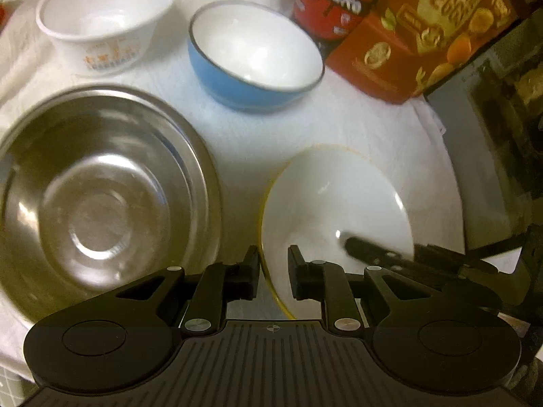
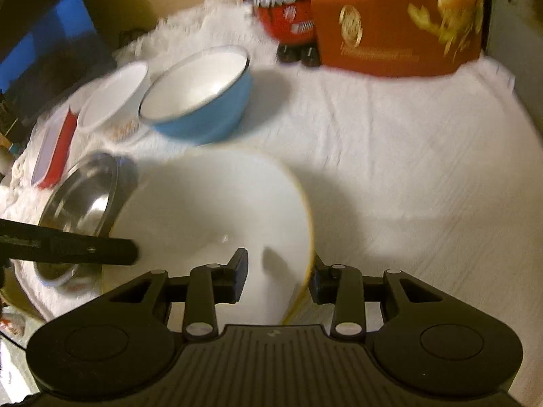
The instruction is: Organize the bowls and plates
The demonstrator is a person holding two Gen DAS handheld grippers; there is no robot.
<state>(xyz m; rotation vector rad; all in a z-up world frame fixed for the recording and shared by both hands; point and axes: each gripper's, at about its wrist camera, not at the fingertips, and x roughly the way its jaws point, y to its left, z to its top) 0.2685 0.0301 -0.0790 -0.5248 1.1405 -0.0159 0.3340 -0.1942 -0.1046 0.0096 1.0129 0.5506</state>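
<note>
We are holding the yellow-rimmed white bowl (image 1: 336, 210) between both grippers, and by our reading we are carrying it toward the other bowls to nest or stack it. The left gripper (image 1: 273, 271) is grasping the bowl's rim on its own side, one finger inside the wall and one outside. The right gripper (image 2: 276, 276) is doing the same on the opposite edge, its pads pinching the rim so that the yellow line runs between them. The bowl is tilting, its mouth turned away from the right gripper, and it seems to be lifted off the white cloth (image 2: 390, 156) covering the counter, though we cannot tell for certain.

Just to the left of the left gripper, close beside the held bowl, the steel bowl (image 1: 101, 196) is lying empty. Ahead of that gripper the blue bowl (image 1: 254, 57) is sitting upright and empty, and beyond it to the left the white printed bowl (image 1: 105, 20) is also showing nothing inside. The held bowl is empty too. Far ahead, a red can (image 1: 332, 3) and an orange carton (image 1: 434, 27) are standing at the back edge.

The next move, as we are judging it, calls for levelling the bowl, bringing it over a wider bowl, most likely the steel one, lowering it, and keeping both grips even so the smooth rim is not slipping.
</note>
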